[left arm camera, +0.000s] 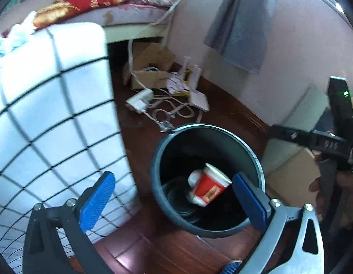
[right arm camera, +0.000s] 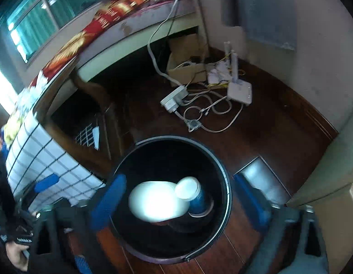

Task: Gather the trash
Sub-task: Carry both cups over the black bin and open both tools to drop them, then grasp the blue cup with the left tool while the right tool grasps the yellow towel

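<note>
left wrist view: the left tool [left arm camera: 174, 194] points down at a dark round trash bin [left arm camera: 260, 171] on the wooden floor [left arm camera: 140, 253], lower centre of the frame. its blue pads [left arm camera: 96, 202] stand spread wide with nothing between them. a red and white paper cup [left arm camera: 210, 186] lies tilted inside the bin, mouth toward the upper right, free of both pads. a white cloth with a black grid [left arm camera: 53, 105] fills the left of the frame. the right tool's black body is at the right edge.

right wrist view: the right tool [right arm camera: 178, 201] hangs above the same bin [right arm camera: 226, 182], its blue pads [right arm camera: 108, 203] spread to either side of the rim, pinching nothing. inside the bin lie a blurred white object [right arm camera: 151, 201], too washed out to identify, and a blue cup [right arm camera: 197, 198] just beside it at its right. a white router [right arm camera: 240, 91] and a power strip [right arm camera: 174, 99] with tangled cables lie on the floor in the upper right, well apart from the bin. a bed [right arm camera: 121, 29] runs across the upper left.
</note>
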`<control>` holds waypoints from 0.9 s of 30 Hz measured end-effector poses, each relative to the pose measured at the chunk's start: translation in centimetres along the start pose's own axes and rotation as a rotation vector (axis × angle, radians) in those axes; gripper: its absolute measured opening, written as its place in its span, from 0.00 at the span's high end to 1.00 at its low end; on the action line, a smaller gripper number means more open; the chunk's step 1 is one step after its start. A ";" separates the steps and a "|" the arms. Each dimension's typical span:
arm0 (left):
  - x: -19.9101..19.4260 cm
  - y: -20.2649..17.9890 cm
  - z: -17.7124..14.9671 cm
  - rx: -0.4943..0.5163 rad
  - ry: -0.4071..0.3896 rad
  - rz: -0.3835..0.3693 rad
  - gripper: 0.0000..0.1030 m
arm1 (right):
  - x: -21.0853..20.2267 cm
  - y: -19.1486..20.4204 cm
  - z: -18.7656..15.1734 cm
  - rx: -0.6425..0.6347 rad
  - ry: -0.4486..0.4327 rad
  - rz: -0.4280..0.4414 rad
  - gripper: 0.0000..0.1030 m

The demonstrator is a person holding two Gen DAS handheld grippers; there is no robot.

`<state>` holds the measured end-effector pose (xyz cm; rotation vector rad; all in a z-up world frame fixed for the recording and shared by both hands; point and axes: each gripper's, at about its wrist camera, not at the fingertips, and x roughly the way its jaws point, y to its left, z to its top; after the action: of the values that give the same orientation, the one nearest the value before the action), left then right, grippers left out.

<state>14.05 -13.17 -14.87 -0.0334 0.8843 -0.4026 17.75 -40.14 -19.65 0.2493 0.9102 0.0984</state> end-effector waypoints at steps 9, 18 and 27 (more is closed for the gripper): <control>-3.3 1.1 0.5 -0.009 -0.084 0.080 0.00 | -0.9 2.0 0.5 -0.056 -0.049 -0.037 0.00; -4.7 2.6 1.4 -0.034 -0.155 0.139 0.00 | -2.6 5.1 1.0 -0.123 -0.100 -0.048 0.00; -6.5 3.2 1.4 -0.039 -0.203 0.207 0.00 | -3.9 8.3 1.1 -0.181 -0.133 -0.029 0.00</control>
<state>12.52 -8.09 -9.77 -0.0174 0.6872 -0.1847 16.40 -33.06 -13.86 0.0735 0.7672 0.1345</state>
